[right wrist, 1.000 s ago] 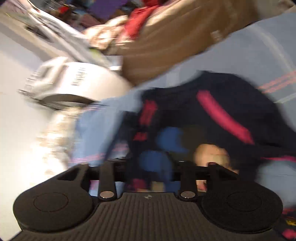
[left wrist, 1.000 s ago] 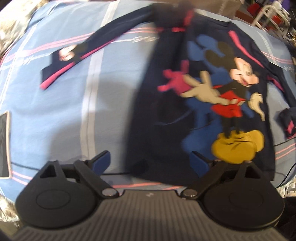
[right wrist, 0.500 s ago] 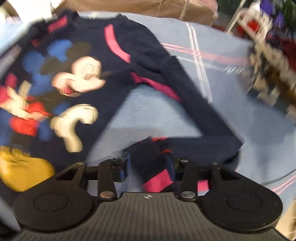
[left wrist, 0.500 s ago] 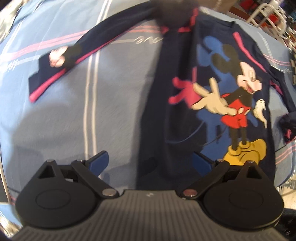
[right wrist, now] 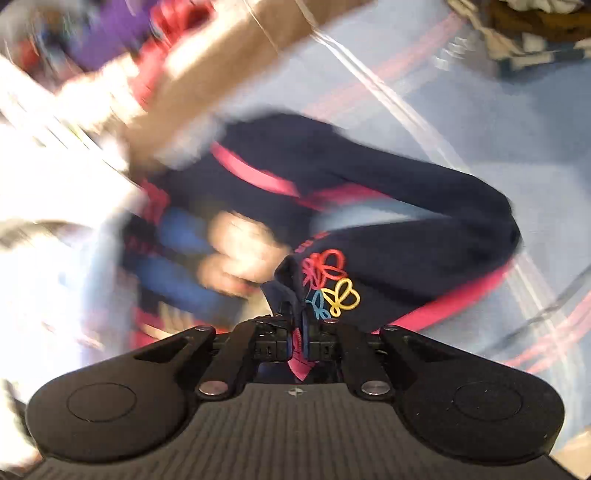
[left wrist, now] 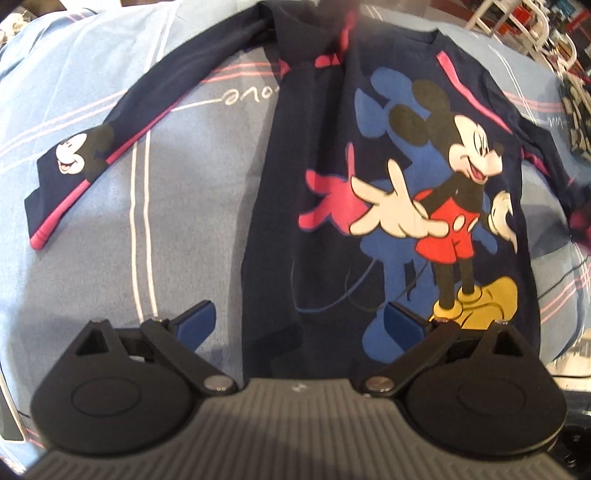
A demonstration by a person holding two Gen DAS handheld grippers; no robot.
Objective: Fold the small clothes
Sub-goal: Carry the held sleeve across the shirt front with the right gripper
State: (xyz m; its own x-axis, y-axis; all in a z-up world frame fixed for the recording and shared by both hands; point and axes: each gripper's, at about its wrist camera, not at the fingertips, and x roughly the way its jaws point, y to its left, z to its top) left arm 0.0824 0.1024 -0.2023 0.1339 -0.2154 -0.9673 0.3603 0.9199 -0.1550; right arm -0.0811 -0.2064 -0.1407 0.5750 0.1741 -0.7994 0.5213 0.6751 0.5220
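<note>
A small navy long-sleeved shirt point(left wrist: 369, 184) with a Mickey Mouse print and pink stripes lies face up on a light blue bedsheet point(left wrist: 110, 240). Its left sleeve point(left wrist: 110, 140) stretches out to the left; its left side is folded inward. My left gripper point(left wrist: 299, 325) is open and empty, hovering over the shirt's bottom hem. My right gripper point(right wrist: 295, 325) is shut on the cuff of the right sleeve point(right wrist: 388, 258), which bears a coloured butterfly print and is lifted and doubled back toward the shirt's body. The right wrist view is blurred.
The blue sheet with pink and white stripes point(right wrist: 480, 110) covers the whole work area. A brown cushion or bundle point(right wrist: 229, 74) lies behind the shirt. A white wire rack point(left wrist: 535, 29) stands at the far right. A dark flat object point(left wrist: 7, 417) sits at the left edge.
My right gripper has closed on the right sleeve cuff and lifted it, swinging toward the shirt's body. My left gripper has drifted slightly left, staying open.
</note>
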